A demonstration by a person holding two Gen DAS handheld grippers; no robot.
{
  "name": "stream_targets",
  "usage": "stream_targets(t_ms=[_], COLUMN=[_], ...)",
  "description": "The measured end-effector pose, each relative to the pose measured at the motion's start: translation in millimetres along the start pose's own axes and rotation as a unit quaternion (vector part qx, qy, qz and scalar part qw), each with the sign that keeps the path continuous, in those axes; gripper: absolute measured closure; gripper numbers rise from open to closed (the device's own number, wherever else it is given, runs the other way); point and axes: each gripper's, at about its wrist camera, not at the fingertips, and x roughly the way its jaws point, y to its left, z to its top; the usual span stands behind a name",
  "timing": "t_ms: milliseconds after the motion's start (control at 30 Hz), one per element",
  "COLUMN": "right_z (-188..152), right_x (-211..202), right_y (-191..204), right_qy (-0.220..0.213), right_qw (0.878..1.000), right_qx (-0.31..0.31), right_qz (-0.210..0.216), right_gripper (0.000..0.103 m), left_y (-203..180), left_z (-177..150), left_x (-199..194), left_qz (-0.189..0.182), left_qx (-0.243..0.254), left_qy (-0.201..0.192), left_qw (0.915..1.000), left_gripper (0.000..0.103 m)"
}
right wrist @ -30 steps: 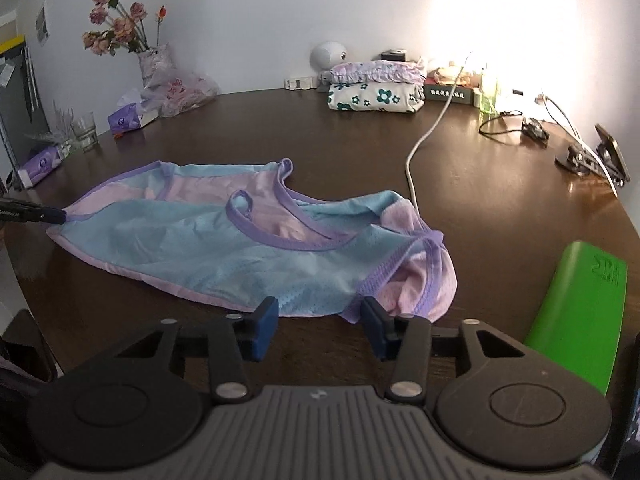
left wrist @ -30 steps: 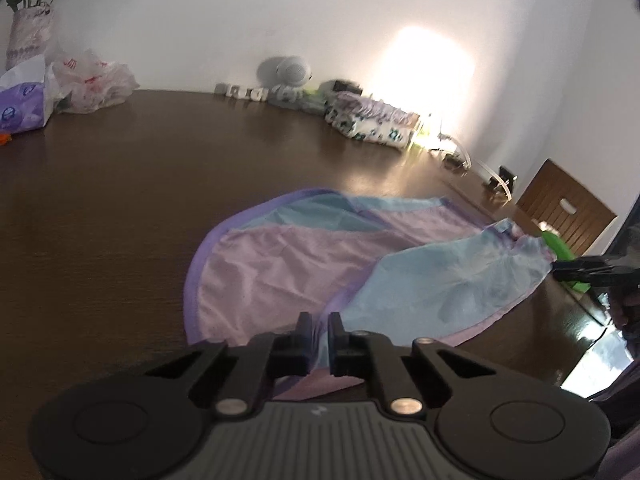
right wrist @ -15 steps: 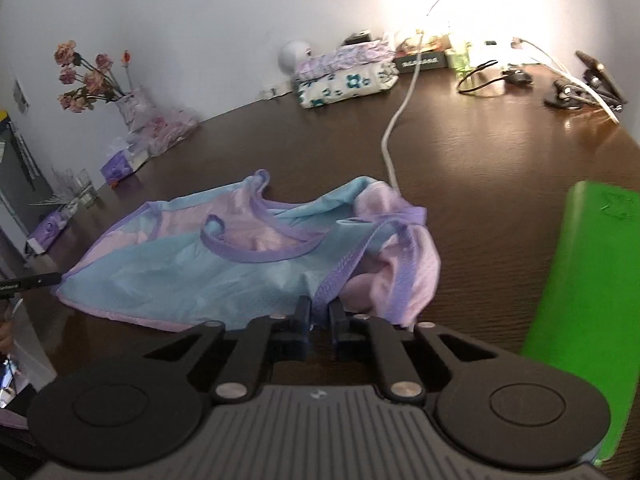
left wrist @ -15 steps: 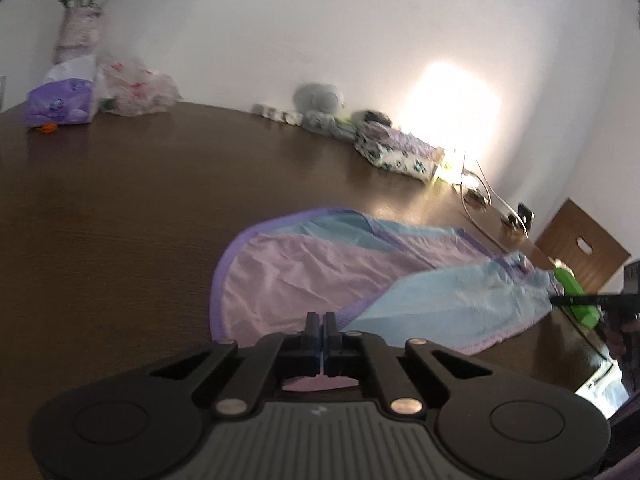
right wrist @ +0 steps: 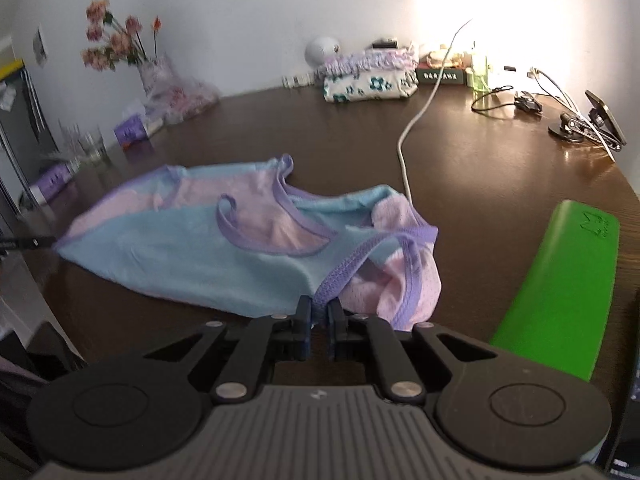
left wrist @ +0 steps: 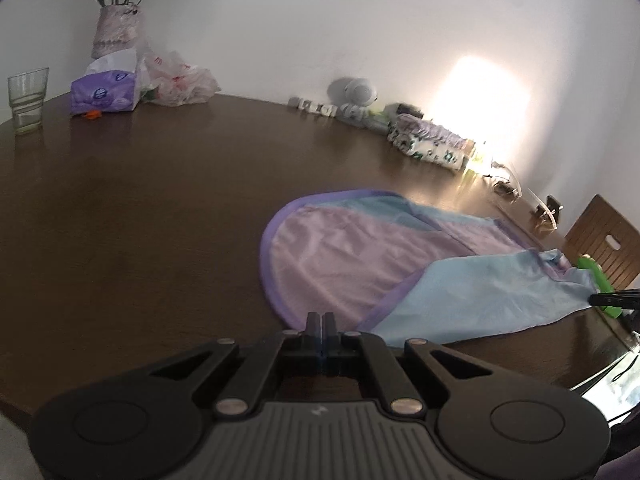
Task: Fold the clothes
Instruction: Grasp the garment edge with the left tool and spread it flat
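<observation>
right now a pink, blue and purple garment (right wrist: pixel 208 248) lies spread on the dark wooden table (left wrist: pixel 140 208), its hem end toward the left gripper (left wrist: pixel 319 320) and its strap end toward the right gripper (right wrist: pixel 319 308)

the left gripper's jaws are pressed fully together at the garment's near hem, right where the purple trim curves round; whether any cloth is actually pinched between the pads is hard to make out, since the fingertips cover that spot (in the right wrist view the same gripper shows as a thin black tip at the garment's far corner)

the right gripper's jaws are nearly closed, with a purple mesh strap (right wrist: pixel 344 264) caught between them; the strap runs taut from the pads up to the bunched pink mesh at the garment's shoulder, which is lifted and crumpled there while the rest of the cloth lies flat

beside the right gripper, a bright green object (right wrist: pixel 560 292) rests at the table's edge, apart from the garment. a white cable (right wrist: pixel 408 136) runs across the table and ends just behind the cloth

at the far wall sit a folded floral cloth bundle (right wrist: pixel 368 84), a vase of flowers (left wrist: pixel 114 28), a purple tissue pack (left wrist: pixel 105 92) and a drinking glass (left wrist: pixel 27 98), all well away from the garment
</observation>
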Motion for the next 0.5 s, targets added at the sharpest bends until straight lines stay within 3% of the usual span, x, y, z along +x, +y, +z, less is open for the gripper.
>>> stream_targets(t_ms=[67,200,267,333,500], right_z=[1.1,18.7,33.1,44.5,46.4], right_x=[-8.6,-30.5,-13.8,22.0,80.9], right_y=[2.2,11.5,18.8,38.4,85.0], right_qy=[-0.005,-0.07,-0.08,-0.052,0.003], right_qw=[1.0,0.997,0.996,0.997,0.995], right_qx=[-0.007,-0.035,-0.04,-0.05,-0.1], right_qz=[-0.011,-0.011,-0.001,0.0,-0.019], right_gripper=[0.089,0.081,0.081,0.081,0.081], left_y=[-2.5,-40.3,-62.4,-82.0,-122.7], left_z=[5.3,26.2,39.4,53.4,59.5], left_x=[-5.8,9.7,34.5,63.4,112.7], left_qz=[-0.002,-0.017,-0.034,-0.047,-0.068], left_qx=[-0.002,0.066,0.106,0.13,0.16], left_qy=[-0.019,-0.039,-0.035,-0.023,0.035], left_qw=[0.9998,0.9969,0.9932,0.9901,0.9841], left_gripper=[0.1,0.086,0.07,0.064,0.064])
